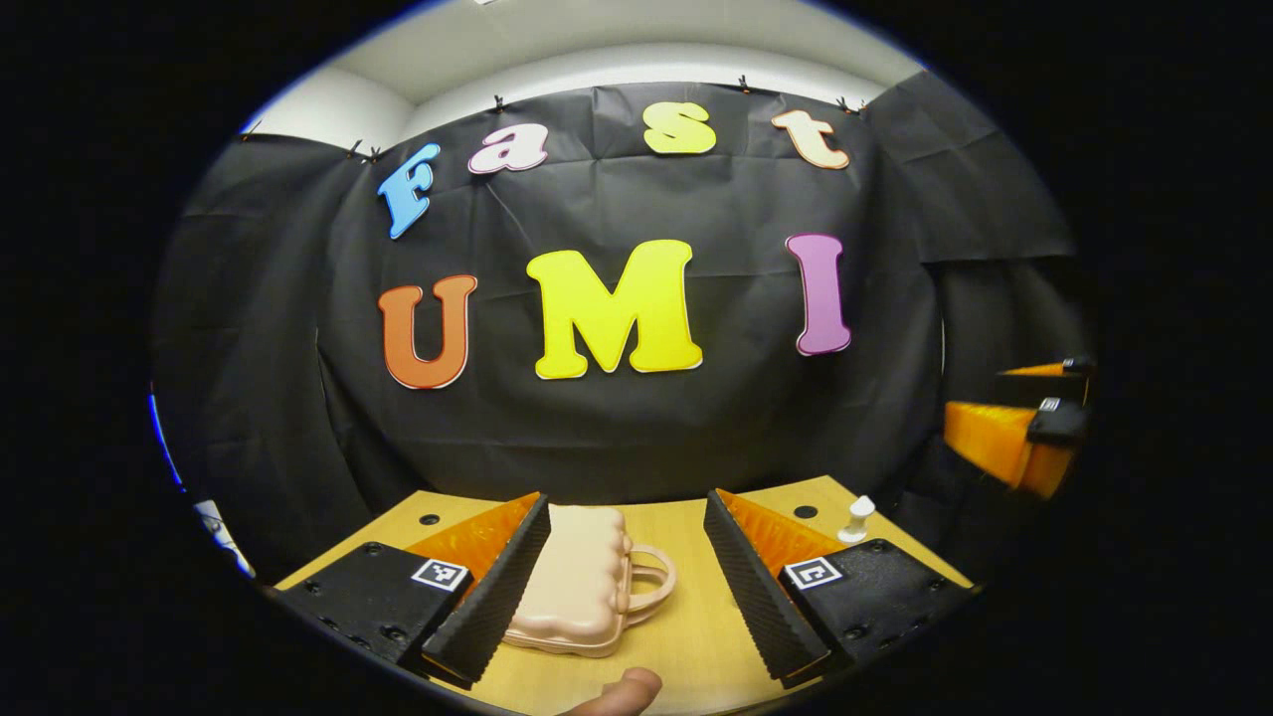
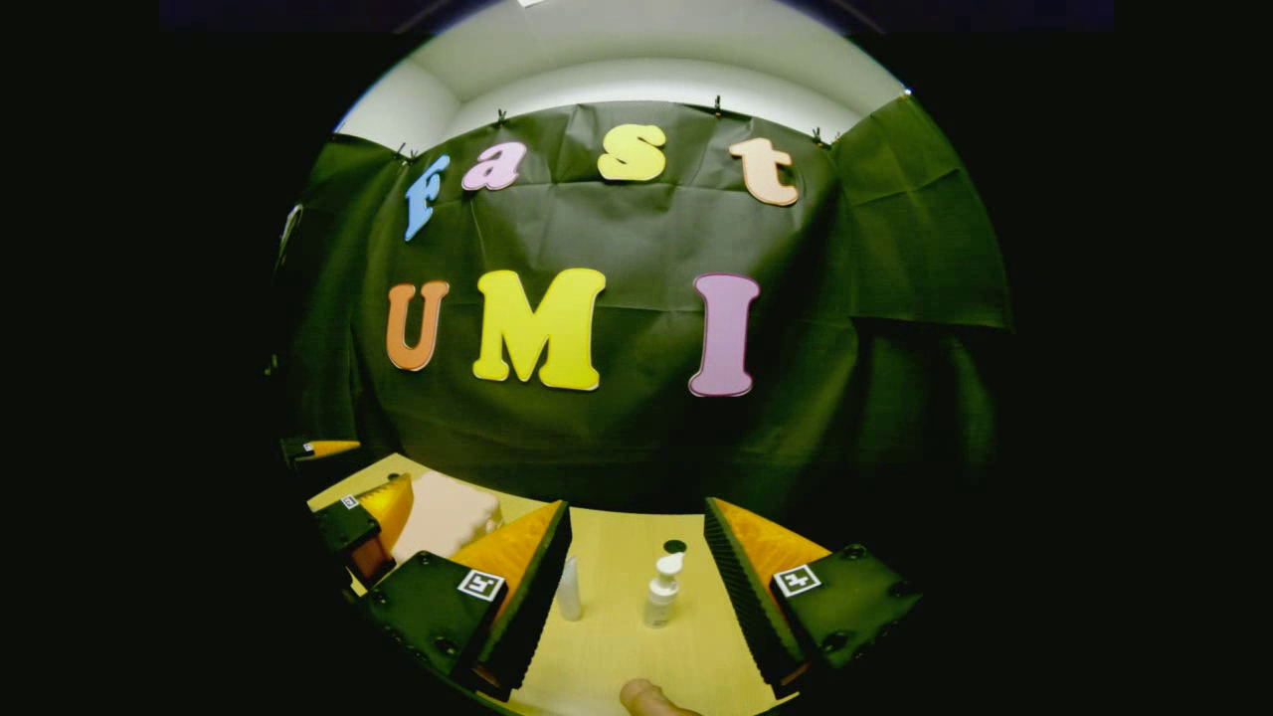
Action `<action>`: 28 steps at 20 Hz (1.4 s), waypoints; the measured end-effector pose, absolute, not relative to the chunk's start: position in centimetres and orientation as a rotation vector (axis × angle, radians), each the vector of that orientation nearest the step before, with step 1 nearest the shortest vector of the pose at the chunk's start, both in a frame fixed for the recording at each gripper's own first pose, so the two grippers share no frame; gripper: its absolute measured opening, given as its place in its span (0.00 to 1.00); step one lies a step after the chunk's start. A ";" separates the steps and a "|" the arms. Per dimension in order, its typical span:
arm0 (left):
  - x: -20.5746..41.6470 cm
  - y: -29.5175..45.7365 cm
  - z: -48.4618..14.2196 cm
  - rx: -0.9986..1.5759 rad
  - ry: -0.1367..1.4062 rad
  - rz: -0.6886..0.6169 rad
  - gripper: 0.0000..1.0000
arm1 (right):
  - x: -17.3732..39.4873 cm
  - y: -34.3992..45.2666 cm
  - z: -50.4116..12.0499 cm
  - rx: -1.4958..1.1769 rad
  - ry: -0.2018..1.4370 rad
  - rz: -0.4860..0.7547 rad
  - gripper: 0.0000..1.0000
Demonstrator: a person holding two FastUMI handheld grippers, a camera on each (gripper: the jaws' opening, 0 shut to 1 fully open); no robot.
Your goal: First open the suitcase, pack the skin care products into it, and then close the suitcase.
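Note:
A pale pink suitcase (image 1: 582, 587) lies closed on the wooden table (image 1: 686, 636), handle (image 1: 651, 582) to the right. My left gripper (image 1: 627, 507) is open, hovering over it; its left finger hides the case's left edge. A white pump bottle (image 2: 661, 592) and a slim white bottle (image 2: 569, 589) stand upright on the table between the fingers of my open right gripper (image 2: 636, 507), which touches neither. The pump bottle's top (image 1: 857, 517) peeks past the left gripper's right finger. In the right gripper view, the suitcase (image 2: 443, 517) sits at left behind the left gripper (image 2: 363, 527).
The table (image 2: 617, 656) ends at the black cloth wall just behind the suitcase and bottles. Small dark holes (image 1: 429, 519) mark the tabletop near its back edge. The right gripper (image 1: 1024, 438) hangs at the far right. A thumb (image 1: 627, 691) shows at the bottom.

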State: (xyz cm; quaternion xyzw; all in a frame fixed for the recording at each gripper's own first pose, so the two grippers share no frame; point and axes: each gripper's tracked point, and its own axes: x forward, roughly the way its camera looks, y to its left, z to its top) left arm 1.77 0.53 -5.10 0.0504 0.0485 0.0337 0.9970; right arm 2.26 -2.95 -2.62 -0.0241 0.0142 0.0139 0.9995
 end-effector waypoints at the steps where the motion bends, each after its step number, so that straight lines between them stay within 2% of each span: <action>1: 2.1 1.0 -6.1 0.141 0.104 0.076 0.99 | 2.3 -4.1 -3.1 -0.060 0.033 0.010 0.79; 6: 4.8 1.9 -12.5 0.434 0.157 0.063 0.98 | 2.2 -9.5 -5.6 -0.098 0.072 -0.069 0.79; 9: 5.6 0.8 -17.9 0.584 0.237 0.005 0.98 | 1.9 -11.8 -7.2 -0.117 0.108 -0.088 0.80; 13: 5.5 0.5 -24.5 0.751 0.368 -0.008 0.98 | 1.6 -13.9 -8.8 -0.102 0.133 -0.107 0.79; 21: 10.5 0.3 -27.5 1.219 0.394 -0.007 0.96 | 2.3 -17.4 -11.8 -0.090 0.178 -0.111 0.79; 25: 12.6 -0.3 -28.1 1.383 0.383 -0.008 0.83 | 2.6 -18.7 -13.6 -0.087 0.205 -0.097 0.80; 27: 13.0 -0.3 -28.3 1.457 0.420 -0.004 0.71 | 2.4 -19.1 -14.4 -0.075 0.220 -0.084 0.79; 28: 13.2 -0.1 -28.5 1.478 0.441 -0.008 0.62 | 2.4 -19.3 -14.7 -0.071 0.225 -0.077 0.80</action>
